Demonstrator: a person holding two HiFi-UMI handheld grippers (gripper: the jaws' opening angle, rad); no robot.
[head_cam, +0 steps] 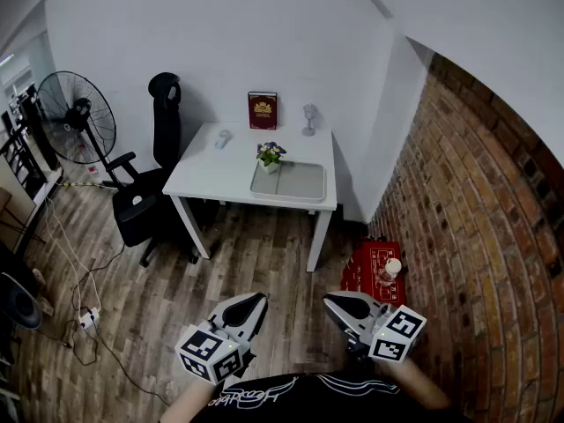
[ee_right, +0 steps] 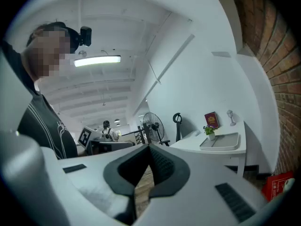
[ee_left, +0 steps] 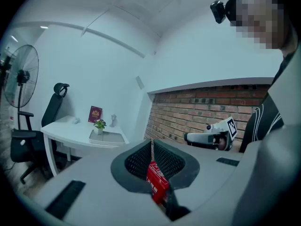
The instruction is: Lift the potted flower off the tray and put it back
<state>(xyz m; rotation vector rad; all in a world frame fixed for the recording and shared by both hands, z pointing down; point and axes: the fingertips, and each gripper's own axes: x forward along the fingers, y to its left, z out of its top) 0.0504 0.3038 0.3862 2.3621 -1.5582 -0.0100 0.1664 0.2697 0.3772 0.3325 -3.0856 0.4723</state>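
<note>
Wood flooring [head_cam: 176, 298] stretches between the person and a white table [head_cam: 220, 179] against the far wall, where the potted flower [head_cam: 270, 156] stands upright in the tray [head_cam: 300, 183], at its far left corner. The left gripper [head_cam: 254, 301] and right gripper [head_cam: 331, 300] are held low by the body, well apart from the table. Each has its jaws closed on nothing, likely because the approach has not yet begun.

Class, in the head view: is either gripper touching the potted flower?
No: the left gripper and right gripper are held over the floor, well apart from the flower on the table.
</note>
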